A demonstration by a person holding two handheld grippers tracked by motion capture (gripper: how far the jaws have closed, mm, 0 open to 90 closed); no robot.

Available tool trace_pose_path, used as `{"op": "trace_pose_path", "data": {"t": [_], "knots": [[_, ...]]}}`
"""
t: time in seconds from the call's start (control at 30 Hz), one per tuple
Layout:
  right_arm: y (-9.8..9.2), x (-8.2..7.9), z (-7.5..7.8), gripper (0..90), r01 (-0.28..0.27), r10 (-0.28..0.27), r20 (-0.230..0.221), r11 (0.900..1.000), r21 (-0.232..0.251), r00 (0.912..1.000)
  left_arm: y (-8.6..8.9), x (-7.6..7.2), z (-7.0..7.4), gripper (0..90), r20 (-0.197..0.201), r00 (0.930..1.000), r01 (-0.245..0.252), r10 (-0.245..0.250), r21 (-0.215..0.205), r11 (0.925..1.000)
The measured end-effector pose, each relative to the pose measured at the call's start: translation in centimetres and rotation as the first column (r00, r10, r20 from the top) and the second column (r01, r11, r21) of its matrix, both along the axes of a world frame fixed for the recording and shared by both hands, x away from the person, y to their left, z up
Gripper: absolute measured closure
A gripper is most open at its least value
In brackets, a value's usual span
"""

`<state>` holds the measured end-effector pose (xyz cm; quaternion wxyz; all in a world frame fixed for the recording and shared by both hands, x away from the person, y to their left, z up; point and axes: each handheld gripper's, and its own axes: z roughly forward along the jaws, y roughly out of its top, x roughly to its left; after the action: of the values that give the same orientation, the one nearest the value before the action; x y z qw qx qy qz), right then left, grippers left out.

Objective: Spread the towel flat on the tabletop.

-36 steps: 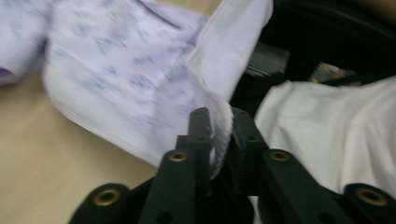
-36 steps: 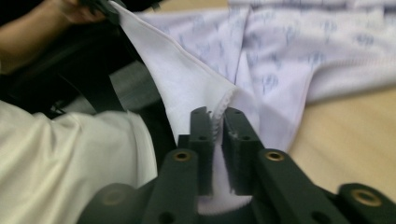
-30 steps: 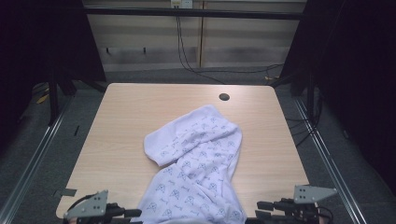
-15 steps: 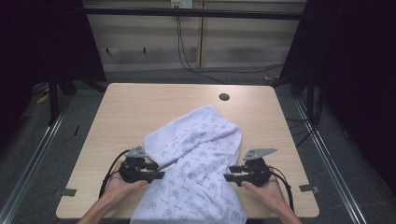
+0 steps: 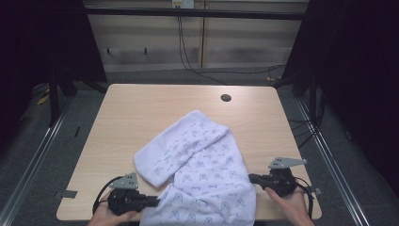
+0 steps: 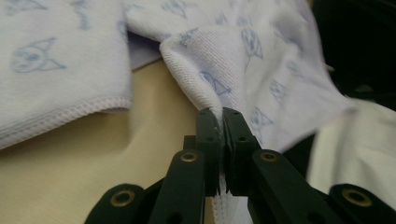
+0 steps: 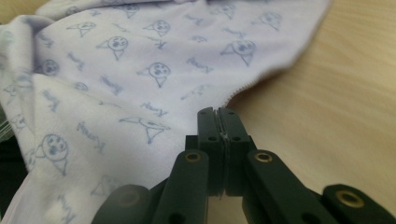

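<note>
Both pairs of jaws have just closed, the left gripper [image 6: 222, 116] and the right gripper [image 7: 218, 114] each pinching an edge of the printed white towel [image 5: 202, 165], which lies rumpled across the wooden table's [image 5: 141, 113] near half, between the person's hands.

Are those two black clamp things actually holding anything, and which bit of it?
Yes. Both have just closed on the white patterned towel: the left gripper pinches its hemmed edge at a fold, the right gripper its stitched edge on the opposite side.
</note>
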<state>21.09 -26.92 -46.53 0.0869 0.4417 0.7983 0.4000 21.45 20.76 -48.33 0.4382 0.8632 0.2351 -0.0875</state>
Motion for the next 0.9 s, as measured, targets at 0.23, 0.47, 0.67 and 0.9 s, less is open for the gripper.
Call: {"op": "trace_pose_path", "data": {"t": [0.23,0.47,0.67,0.9], "knots": [[-1.1,-2.7,-0.5,86.0,-0.012,0.01,-0.061,0.999,-0.033,0.9981,1.3,1.3,1.2,63.7,0.01,0.992,-0.124,0.125,-0.088,0.9884],[-0.3,-0.5,0.0,68.1,-0.009,0.008,-0.02,1.0,-0.022,0.9998,2.0,5.7,-0.6,52.4,0.058,0.949,-0.313,0.31,0.046,0.9487],[1.2,2.6,-0.3,65.2,-0.062,0.062,-0.004,0.998,-0.022,0.9981,1.4,6.0,-1.5,48.1,0.105,0.9564,-0.284,0.272,0.112,0.9524],[2.0,4.3,-1.0,63.2,-0.09,0.09,-0.008,0.996,0.012,0.9959,1.3,6.8,-1.5,89.0,0.17,0.9516,-0.283,0.256,0.158,0.946]]}}
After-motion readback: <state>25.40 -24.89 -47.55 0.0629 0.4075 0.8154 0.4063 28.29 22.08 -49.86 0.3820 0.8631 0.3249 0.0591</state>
